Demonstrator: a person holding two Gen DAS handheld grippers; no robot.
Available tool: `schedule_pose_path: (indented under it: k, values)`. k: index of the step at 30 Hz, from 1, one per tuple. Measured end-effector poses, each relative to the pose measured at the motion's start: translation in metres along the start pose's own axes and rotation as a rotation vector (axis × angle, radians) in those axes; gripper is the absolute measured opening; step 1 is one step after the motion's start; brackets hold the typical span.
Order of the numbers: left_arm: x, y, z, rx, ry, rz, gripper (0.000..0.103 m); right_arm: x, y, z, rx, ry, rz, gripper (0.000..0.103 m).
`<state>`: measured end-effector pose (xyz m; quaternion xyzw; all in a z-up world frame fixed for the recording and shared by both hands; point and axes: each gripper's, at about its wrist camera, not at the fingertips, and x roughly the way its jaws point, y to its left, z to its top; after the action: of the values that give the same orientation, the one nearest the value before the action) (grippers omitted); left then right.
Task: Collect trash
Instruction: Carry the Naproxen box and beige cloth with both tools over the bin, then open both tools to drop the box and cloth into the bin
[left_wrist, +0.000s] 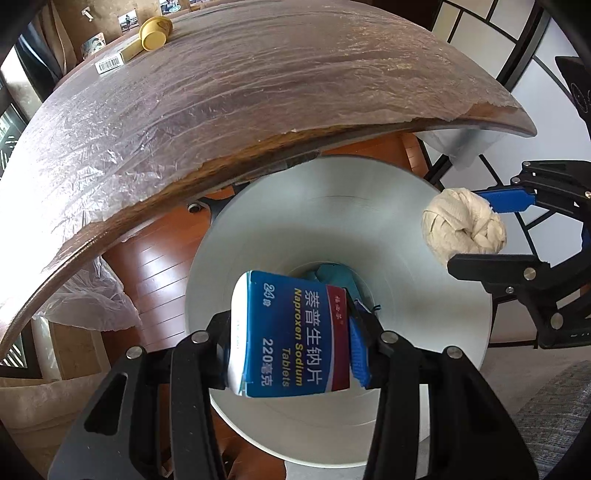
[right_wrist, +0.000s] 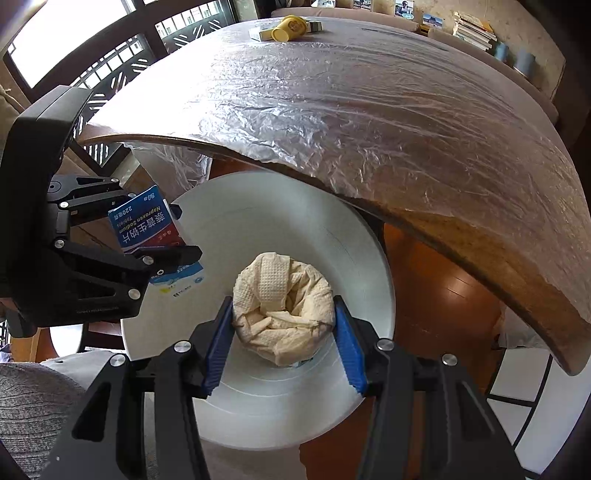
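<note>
Both grippers hang over a white round bin (left_wrist: 424, 258) that stands on the wooden floor (left_wrist: 155, 266) beside and partly beneath the edge of a wooden table (left_wrist: 229, 110) covered with crinkled clear plastic film (right_wrist: 369, 110). The left gripper (left_wrist: 291, 332) is clenched on a blue and white medicine box (left_wrist: 291, 332) printed "Naproxen Sodium Tablets"; one blue pad (left_wrist: 358, 350) presses its right side, while the pad on the other side is hidden behind the box, and the box hangs directly above the bin's opening, pointing steeply down into it. Deep in the bin, past the top of the box, something teal-blue (left_wrist: 336, 277) lies at the bottom, though it is too hidden to say what it is. The right gripper (right_wrist: 284, 332) grasps a crumpled ball of cream paper towel (right_wrist: 282, 310), both blue pads (right_wrist: 347, 354) pressed against its sides, and the ball is also held above the bin's mouth. In the left wrist view the paper ball shows at the bin's right rim, between the right gripper's fingers; in the right wrist view the box shows at the bin's left rim in the left gripper. On the far side of the table lies a yellow cup (left_wrist: 155, 31) on its side, touching a flat pale carton (left_wrist: 110, 62) with a barcode. A grey knitted sleeve (right_wrist: 33, 413) fills the lower left corner of the right wrist view
</note>
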<state>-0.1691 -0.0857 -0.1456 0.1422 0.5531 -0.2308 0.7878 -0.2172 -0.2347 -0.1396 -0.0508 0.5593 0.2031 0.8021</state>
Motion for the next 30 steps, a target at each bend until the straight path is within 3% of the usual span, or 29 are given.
schedule_pose_path:
  k: [23,24,26,30]
  values:
    - [0.031,0.007,0.002,0.029,0.047,0.024,0.049,0.037,0.003,-0.006,0.024,0.051,-0.013,0.051]
    - [0.031,0.009,0.002,0.024,0.044,0.034,0.066,0.037,0.003,-0.006,0.030,0.049,-0.015,0.060]
    - [0.026,0.011,0.003,0.012,0.016,0.052,0.081,0.033,0.000,-0.006,0.048,0.029,-0.028,0.084]
    - [0.014,0.015,0.004,-0.010,-0.003,0.021,0.081,0.016,-0.006,-0.003,0.077,-0.012,-0.019,0.087]
